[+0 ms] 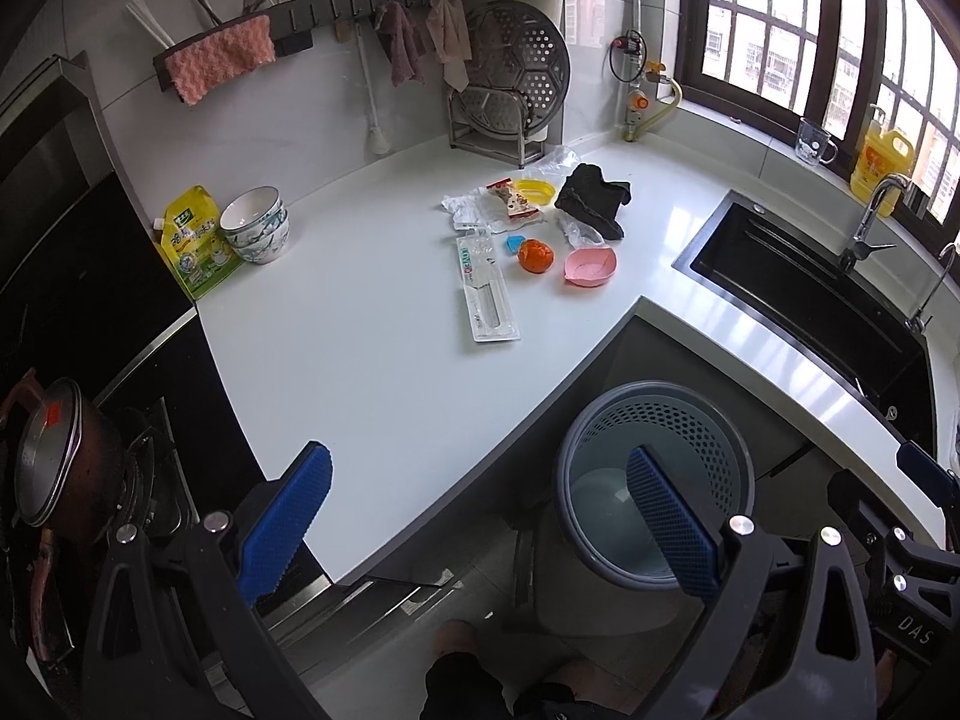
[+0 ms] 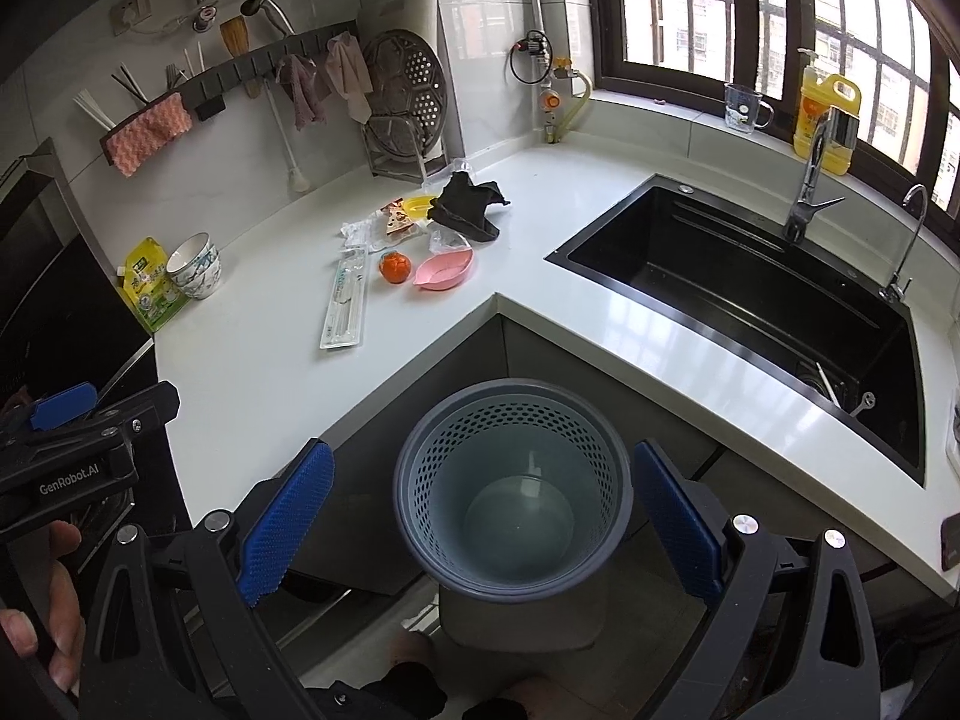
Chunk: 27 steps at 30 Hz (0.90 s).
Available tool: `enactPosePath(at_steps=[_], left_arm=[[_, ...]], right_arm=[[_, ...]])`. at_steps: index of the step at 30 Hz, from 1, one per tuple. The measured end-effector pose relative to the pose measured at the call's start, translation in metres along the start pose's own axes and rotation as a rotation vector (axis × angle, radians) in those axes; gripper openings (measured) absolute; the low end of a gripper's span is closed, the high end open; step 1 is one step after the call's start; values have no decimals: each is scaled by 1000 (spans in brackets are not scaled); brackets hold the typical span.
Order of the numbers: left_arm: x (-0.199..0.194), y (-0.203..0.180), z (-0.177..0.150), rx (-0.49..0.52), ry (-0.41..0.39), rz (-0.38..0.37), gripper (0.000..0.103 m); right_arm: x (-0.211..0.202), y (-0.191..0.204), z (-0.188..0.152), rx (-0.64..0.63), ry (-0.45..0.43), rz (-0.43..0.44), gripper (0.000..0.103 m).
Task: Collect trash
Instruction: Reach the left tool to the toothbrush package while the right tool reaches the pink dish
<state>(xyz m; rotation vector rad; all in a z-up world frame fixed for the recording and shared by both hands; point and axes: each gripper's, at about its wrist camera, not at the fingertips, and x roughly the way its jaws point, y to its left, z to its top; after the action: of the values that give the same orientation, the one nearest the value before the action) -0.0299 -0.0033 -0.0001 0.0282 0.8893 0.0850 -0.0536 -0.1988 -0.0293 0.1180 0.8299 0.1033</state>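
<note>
White L-shaped countertop (image 1: 372,330) wraps the corner, black sink (image 2: 750,300) set into its right run. On the floor in the inner corner stands the grey perforated trash bin (image 2: 513,486), nothing visible inside.

Trash sits in a cluster mid-counter, well apart from both grippers: black crumpled cloth (image 1: 591,198), long clear blister pack (image 1: 486,288) lying flat nearest the counter edge, pink leaf-shaped dish (image 1: 590,266), orange wrapped ball (image 1: 535,255) just beside the dish, snack wrapper (image 1: 516,201) and crumpled clear plastic (image 1: 465,204) behind, small yellow dish (image 1: 536,191) touching the wrapper's far side. Stacked bowls (image 1: 255,225) and yellow pouch (image 1: 195,240) off to the left by the stove.

Left gripper (image 1: 480,516) spread wide, blue pads (image 1: 282,522) apart, holding nothing, hanging over counter edge and bin. Right gripper (image 2: 480,516) also wide open, empty, bin rim framed between its fingers, not touching.
</note>
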Motion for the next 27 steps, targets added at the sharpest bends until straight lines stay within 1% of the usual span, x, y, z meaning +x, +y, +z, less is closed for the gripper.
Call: enactPosePath(at_steps=[2,3,4,7,10,14,16,19,21,22,25,27], left_arm=[[2,3,-2,-19,-1,15,97],[4,5,-2,-29,5,28,97],[6,7,-2,-37,17,32,97],[13,15,3,-47,26,52,97],[26,23,15,-58,21,58,97],[59,33,42,-66,24,54,97],[82,38,59,-66,28,45,97],[121,43,87,-61,46,11,97],[147,44,105,-48,52,7,97],[161,44,114,-35,57,3,97],[207,40,134,5,100,-3,97],[234,38,143,17,129,-10,97]], right_arm=[[6,-5,0,-7,-6,30,95],[10,-7,1,-8,-6,28,95],[15,-9,2,-4,2,28,95],[32,-15,8,28,41,81,95],[50,-15,18,38,53,91,95],[76,-8,37,46,48,92,95],[93,-5,51,54,57,69,95],[119,-2,75,64,63,19,95],[139,1,91,71,71,-3,95],[151,2,99,79,74,-28,95],[189,3,118,107,115,-75,95],[213,4,129,126,137,-102,95]])
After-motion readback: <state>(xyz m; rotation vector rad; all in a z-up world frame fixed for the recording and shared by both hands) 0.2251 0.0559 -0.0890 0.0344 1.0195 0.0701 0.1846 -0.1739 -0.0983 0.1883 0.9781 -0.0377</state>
